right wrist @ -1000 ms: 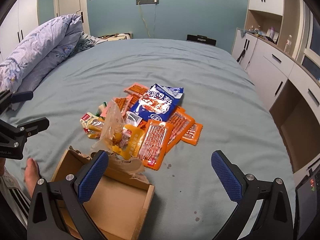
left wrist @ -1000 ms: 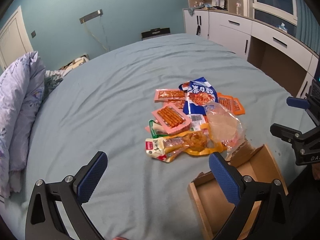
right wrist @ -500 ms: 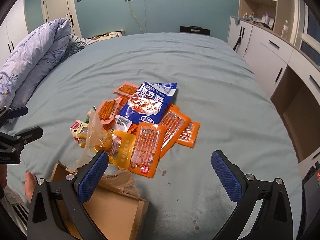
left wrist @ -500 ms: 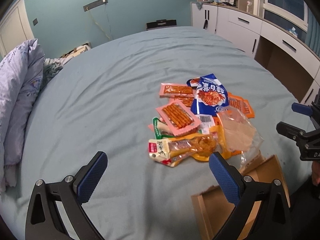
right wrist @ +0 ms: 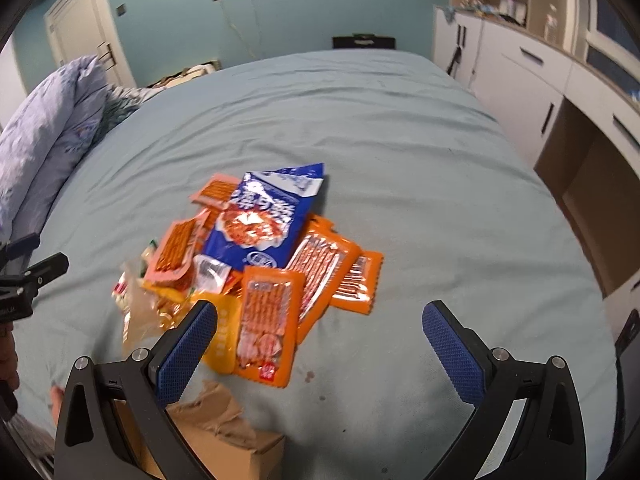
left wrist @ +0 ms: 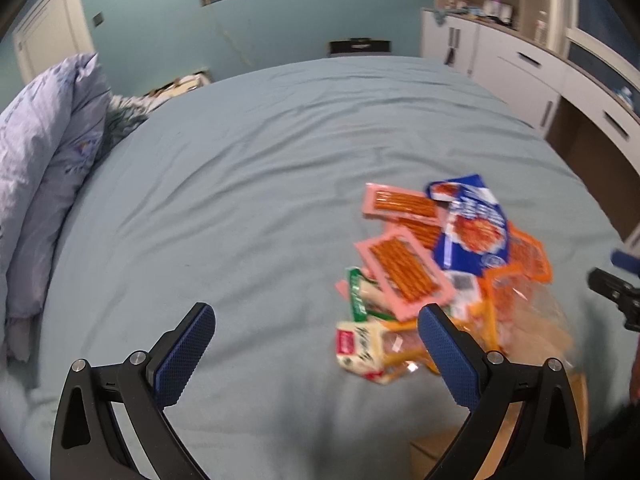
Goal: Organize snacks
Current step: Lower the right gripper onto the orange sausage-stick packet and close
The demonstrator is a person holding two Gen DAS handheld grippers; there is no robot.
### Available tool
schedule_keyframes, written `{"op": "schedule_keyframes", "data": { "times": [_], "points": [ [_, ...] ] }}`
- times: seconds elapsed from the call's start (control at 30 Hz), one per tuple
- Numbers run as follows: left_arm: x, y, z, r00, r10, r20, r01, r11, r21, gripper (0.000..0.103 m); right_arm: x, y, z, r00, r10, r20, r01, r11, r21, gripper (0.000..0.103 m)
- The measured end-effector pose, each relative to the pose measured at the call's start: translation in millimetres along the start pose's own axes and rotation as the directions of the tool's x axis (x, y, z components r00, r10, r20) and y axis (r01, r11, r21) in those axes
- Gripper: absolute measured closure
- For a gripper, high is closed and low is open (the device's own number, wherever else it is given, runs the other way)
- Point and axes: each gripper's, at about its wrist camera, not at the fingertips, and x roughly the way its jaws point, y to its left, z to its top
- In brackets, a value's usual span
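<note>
A heap of snack packets lies on a grey-blue bed (left wrist: 240, 208): a blue bag (left wrist: 472, 228) (right wrist: 268, 220), pink packets of sticks (left wrist: 404, 268), orange packets (right wrist: 268, 312), a yellow packet (left wrist: 372, 348) and a clear bag (left wrist: 532, 320). An open cardboard box (right wrist: 216, 436) (left wrist: 440, 456) sits on the near side of the heap. My left gripper (left wrist: 316, 344) is open and empty, above the bed left of the heap. My right gripper (right wrist: 320, 344) is open and empty, over the heap's near right edge.
A folded lilac duvet (left wrist: 36, 184) lies along the bed's left side. White cabinets and drawers (right wrist: 560, 92) stand along the right wall. A door (right wrist: 80, 28) is at the far left.
Both grippers have moved forward over the bed towards the heap. The box has slid down to the bottom edge of both views. Both grippers stay open.
</note>
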Motion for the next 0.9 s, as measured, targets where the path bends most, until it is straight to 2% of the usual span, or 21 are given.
{"op": "schedule_keyframes", "data": {
  "times": [0.17,0.3,0.43,0.6,0.67,0.73,0.77,0.8,0.83,0.9],
  "points": [
    [21.1,6.3,3.1,0.999,-0.004,-0.047,0.004,1.000,-0.017,0.000,26.4,-14.6,10.3,0.995,0.017,-0.097,-0.011,0.998,0.066,0.000],
    [24.7,-0.5,-0.2,0.997,0.003,-0.073,-0.002,1.000,0.012,0.000,59.4,-16.2,14.2,0.973,0.075,-0.220,-0.056,0.994,0.094,0.000],
    [21.8,-6.9,-0.1,0.998,0.014,-0.061,-0.011,0.999,0.045,0.000,87.2,4.1,12.7,0.944,0.112,-0.310,-0.106,0.994,0.036,0.000],
    [25.0,-8.0,0.8,0.998,0.005,-0.068,-0.001,0.999,0.051,0.000,108.2,30.8,18.6,0.931,0.126,-0.344,-0.154,0.986,-0.056,0.001],
    [28.2,-8.5,0.2,0.997,0.009,-0.078,-0.005,0.999,0.053,0.000,120.1,37.0,17.3,0.920,0.114,-0.375,-0.154,0.985,-0.079,0.014],
    [30.5,-9.3,-0.7,0.996,0.012,-0.085,-0.008,0.998,0.055,0.000,129.8,40.2,14.1,0.915,0.056,-0.399,-0.114,0.986,-0.124,0.031],
    [31.7,-9.6,-0.8,0.996,0.015,-0.089,-0.010,0.998,0.055,0.000,130.4,41.0,14.1,0.918,0.041,-0.396,-0.107,0.983,-0.146,0.032],
    [31.9,-10.0,-1.2,0.996,0.016,-0.090,-0.011,0.998,0.056,0.000,129.5,41.2,15.4,0.919,0.040,-0.391,-0.109,0.982,-0.156,0.039],
    [32.1,-10.3,-1.3,0.996,0.017,-0.090,-0.012,0.998,0.057,0.000,128.7,40.1,16.5,0.919,0.045,-0.392,-0.112,0.982,-0.152,0.053],
    [33.3,-11.3,-2.0,0.995,0.026,-0.092,-0.021,0.998,0.063,0.000,125.7,33.1,20.9,0.913,0.095,-0.396,-0.145,0.984,-0.099,0.064]
  ]
}}
